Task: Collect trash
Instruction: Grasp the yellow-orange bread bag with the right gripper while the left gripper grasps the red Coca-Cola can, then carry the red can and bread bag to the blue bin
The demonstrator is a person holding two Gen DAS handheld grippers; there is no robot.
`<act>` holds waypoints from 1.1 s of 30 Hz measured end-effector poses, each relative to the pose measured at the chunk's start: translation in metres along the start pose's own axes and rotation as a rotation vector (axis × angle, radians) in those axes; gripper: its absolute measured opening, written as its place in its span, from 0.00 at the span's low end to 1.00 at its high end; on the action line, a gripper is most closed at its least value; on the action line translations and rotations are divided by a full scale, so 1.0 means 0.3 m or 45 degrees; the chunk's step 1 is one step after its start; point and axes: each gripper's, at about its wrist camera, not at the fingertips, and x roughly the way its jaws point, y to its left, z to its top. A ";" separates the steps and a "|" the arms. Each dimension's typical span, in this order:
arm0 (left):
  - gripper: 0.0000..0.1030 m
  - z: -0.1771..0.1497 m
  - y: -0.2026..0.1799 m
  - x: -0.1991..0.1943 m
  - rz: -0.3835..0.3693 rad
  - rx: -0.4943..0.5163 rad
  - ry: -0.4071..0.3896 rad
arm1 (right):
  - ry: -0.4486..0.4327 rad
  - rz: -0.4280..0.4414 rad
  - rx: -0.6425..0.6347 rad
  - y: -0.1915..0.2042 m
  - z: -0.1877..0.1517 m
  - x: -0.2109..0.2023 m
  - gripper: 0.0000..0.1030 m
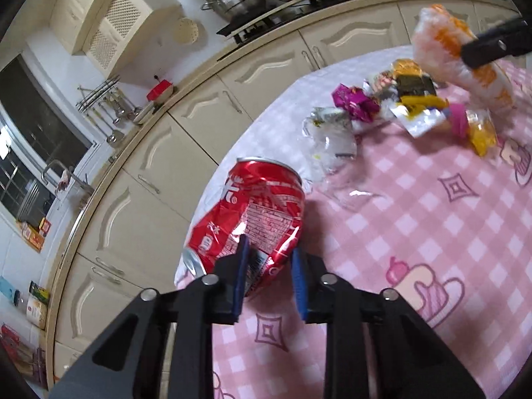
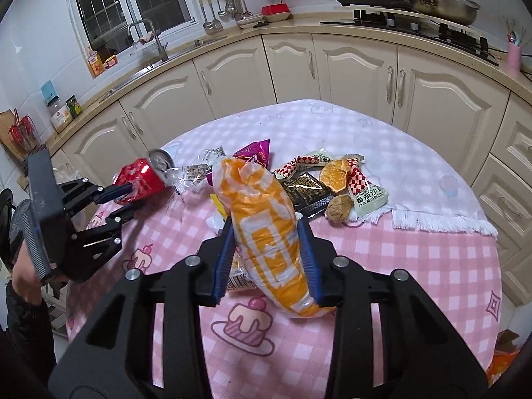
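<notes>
Two pieces of trash are already taken up, one in each pair of tongs, and the coming move turns on how each lies in its grip. The table (image 2: 382, 259), round and spread with a pink checked cloth, carries everything; a heap of wrappers (image 2: 319, 179) with a dried orange slice is left near its middle, toward the far edge.

The orange-and-white bag (image 2: 266, 232), the largest item, is clamped by the right gripper (image 2: 266, 229) between its blue pads (image 2: 307, 259). Its long axis runs straight ahead along the fingers, tilted up and away, so most of its length stands out past the tips above the cloth. It appears to be lifted clear of the table, though contact at its near end cannot be ruled out.

The crushed red can (image 1: 252, 216) lies at the left edge of the table, nearer the left hand. It is held at its lower end by the left gripper (image 1: 271, 266), whose jaws are closed on the dented wall. Its long axis points away from the tongs and slightly leftward, toward the cabinets, with the open top at the far end.

Judged from this, whatever is done next with either item has to allow for the length that sticks out ahead of each pair of tongs.
</notes>
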 end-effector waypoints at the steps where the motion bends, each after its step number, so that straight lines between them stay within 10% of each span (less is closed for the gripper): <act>1: 0.16 0.003 0.012 -0.015 -0.015 -0.039 -0.010 | -0.007 0.001 -0.001 0.000 0.000 -0.012 0.35; 15: 0.11 -0.015 0.108 -0.281 -0.239 -0.535 -0.224 | -0.119 0.029 0.010 0.002 -0.010 -0.214 0.35; 33: 0.10 0.120 -0.087 -0.562 -0.415 -0.526 -0.411 | -0.268 -0.018 0.082 -0.139 -0.119 -0.536 0.35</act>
